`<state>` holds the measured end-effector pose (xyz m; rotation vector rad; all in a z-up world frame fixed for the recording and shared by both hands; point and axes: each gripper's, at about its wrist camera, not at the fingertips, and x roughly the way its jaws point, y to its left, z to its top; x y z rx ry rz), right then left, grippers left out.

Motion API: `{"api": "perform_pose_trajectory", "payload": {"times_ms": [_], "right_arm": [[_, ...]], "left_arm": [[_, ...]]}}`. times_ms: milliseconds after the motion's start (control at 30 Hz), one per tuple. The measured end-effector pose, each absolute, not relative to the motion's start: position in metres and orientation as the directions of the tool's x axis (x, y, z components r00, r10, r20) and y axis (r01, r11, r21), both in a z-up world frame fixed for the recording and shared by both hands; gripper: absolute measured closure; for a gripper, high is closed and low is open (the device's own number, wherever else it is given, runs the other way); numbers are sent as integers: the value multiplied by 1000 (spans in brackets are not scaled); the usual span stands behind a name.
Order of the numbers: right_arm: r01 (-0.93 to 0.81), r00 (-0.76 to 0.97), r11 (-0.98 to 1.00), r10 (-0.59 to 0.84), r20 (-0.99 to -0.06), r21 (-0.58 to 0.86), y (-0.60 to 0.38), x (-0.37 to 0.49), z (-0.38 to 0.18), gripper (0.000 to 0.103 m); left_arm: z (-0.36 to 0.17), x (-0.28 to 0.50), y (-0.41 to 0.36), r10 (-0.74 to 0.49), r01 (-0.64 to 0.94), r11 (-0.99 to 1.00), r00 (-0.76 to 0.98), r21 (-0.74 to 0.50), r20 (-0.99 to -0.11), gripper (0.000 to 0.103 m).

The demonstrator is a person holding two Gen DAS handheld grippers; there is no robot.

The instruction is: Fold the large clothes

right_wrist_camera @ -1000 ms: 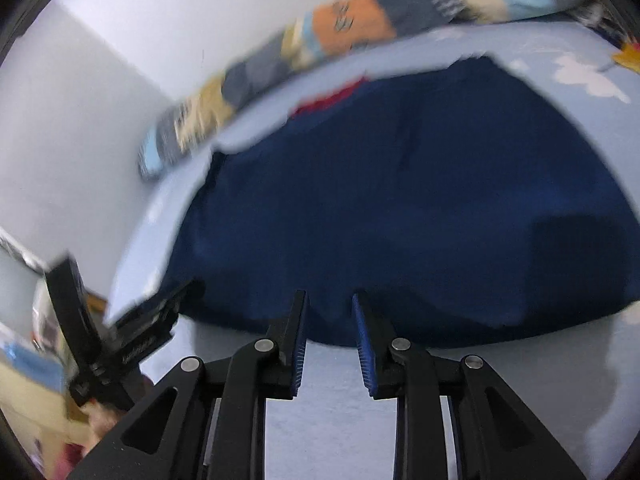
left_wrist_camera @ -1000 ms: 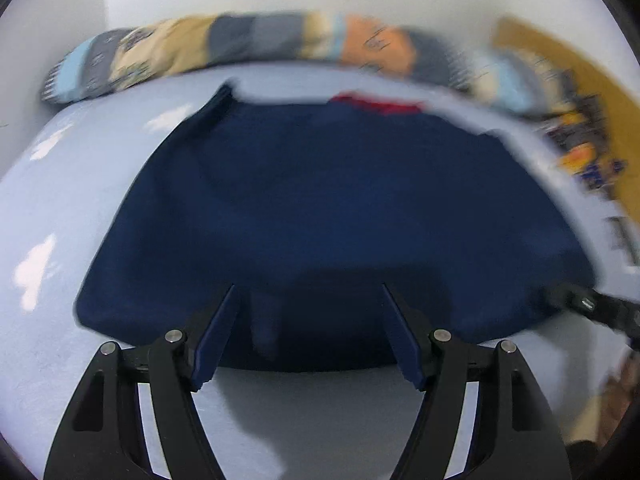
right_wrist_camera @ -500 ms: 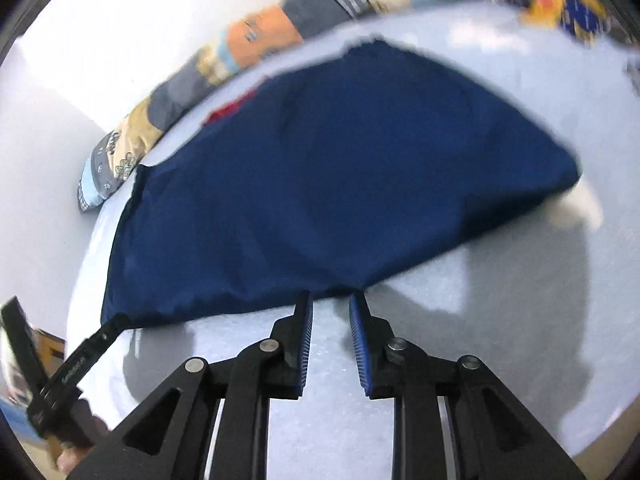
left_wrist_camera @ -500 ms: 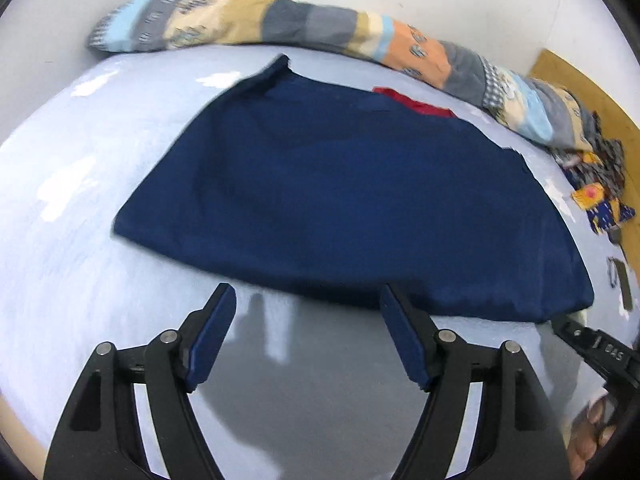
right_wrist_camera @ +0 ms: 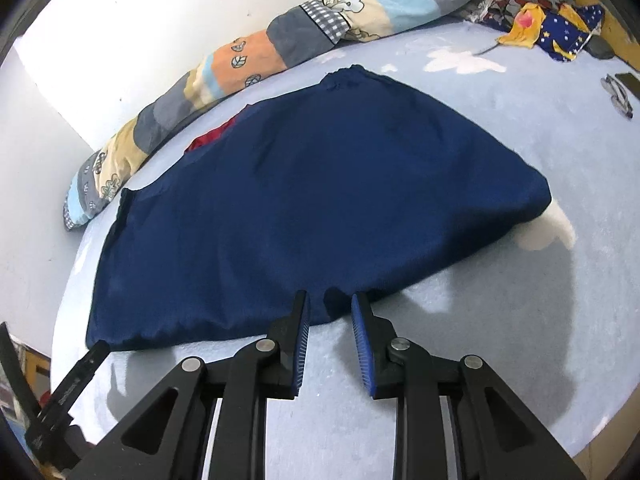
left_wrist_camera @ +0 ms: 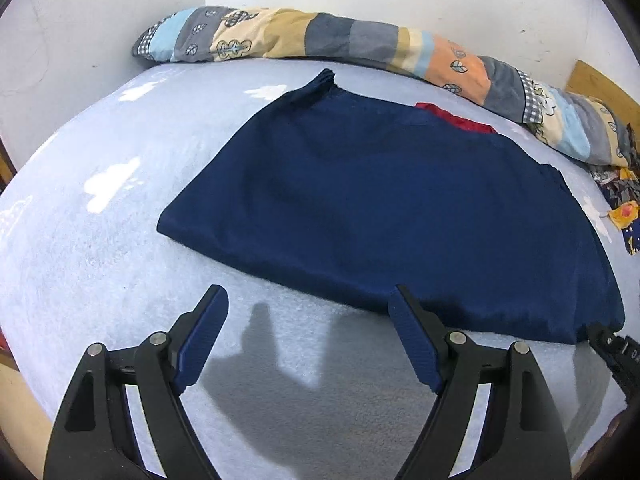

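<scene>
A large navy blue garment (left_wrist_camera: 392, 208) lies spread flat on the pale blue bed, with a red patch (left_wrist_camera: 456, 120) at its far edge. It also shows in the right wrist view (right_wrist_camera: 312, 204). My left gripper (left_wrist_camera: 308, 300) is wide open and empty, held above the bed just short of the garment's near hem. My right gripper (right_wrist_camera: 330, 304) is open with a narrow gap and empty, its tips at the near hem. The right gripper's tip shows in the left wrist view (left_wrist_camera: 612, 348); the left gripper's tip shows in the right wrist view (right_wrist_camera: 72, 384).
A long patchwork bolster (left_wrist_camera: 360, 40) lies along the white wall. A pile of coloured clothes (right_wrist_camera: 540, 20) sits at the bed's far right, with glasses (right_wrist_camera: 618, 94) nearby. A white cloud print (right_wrist_camera: 544, 228) shows by the garment's right corner. The bed (left_wrist_camera: 80, 240) drops off in front.
Both grippers have pulled back and risen from the garment's near hem, so more bare bed shows in front. The right gripper's jaws have parted slightly. The garment lies still.
</scene>
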<state>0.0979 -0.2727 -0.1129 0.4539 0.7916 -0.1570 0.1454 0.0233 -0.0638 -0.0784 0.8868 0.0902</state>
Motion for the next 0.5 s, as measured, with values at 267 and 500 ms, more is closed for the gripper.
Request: {"api": "perform_pose_trajectory", "payload": {"times_ms": [267,500], "right_arm": [[303,697,915,-22,-717,266,-266,112,-113,78],[325,656,900,5,-755,289,-273,118,-126,79]], "left_arm": [[-61,141,12,45,-64,998,657,4,-752,20],[-59,138,5,35,-34,999,671,16,-741,20]]}}
